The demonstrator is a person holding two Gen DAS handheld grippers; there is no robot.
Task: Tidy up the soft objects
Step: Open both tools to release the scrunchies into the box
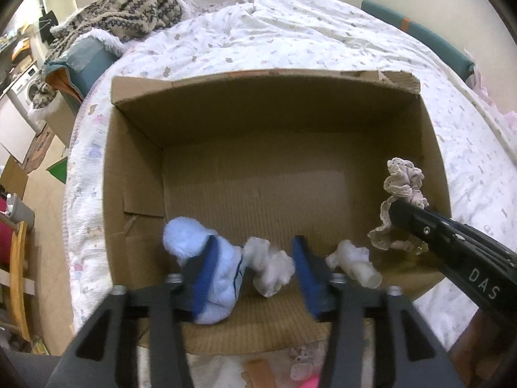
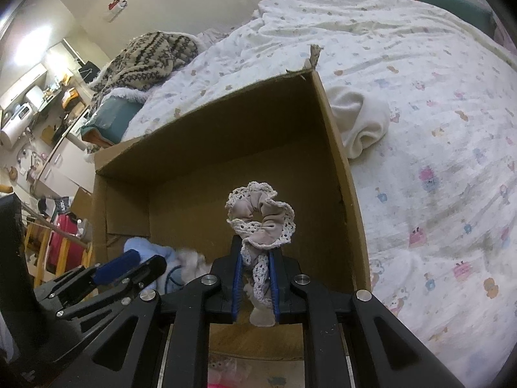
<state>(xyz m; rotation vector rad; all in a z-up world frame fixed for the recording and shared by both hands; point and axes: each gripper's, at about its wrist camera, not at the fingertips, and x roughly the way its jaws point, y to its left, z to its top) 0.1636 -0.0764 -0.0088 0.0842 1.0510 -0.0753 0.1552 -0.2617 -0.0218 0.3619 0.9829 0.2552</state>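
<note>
A brown cardboard box [image 1: 135, 174] lies open on the bed. My left gripper [image 1: 255, 258] is open over the box's near end. Between and beside its blue pads lie a light blue sock [image 1: 219, 274] and crumpled white socks [image 1: 274, 265]. My right gripper [image 2: 255, 258] is shut on a beige lace-edged scrunchie [image 2: 261, 216] and holds it above the box's right side. The scrunchie [image 1: 404, 184] and right gripper also show in the left wrist view. A rolled cream sock [image 2: 358, 119] lies on the bed just outside the box's right wall [image 2: 339, 161].
The bed has a white patterned quilt [image 1: 290, 32]. A knitted patterned blanket [image 1: 122, 9] lies at its far left corner. Teal cushions [image 1: 420, 35] line the far side. Furniture and clutter stand on the floor [image 1: 19, 226] at the left.
</note>
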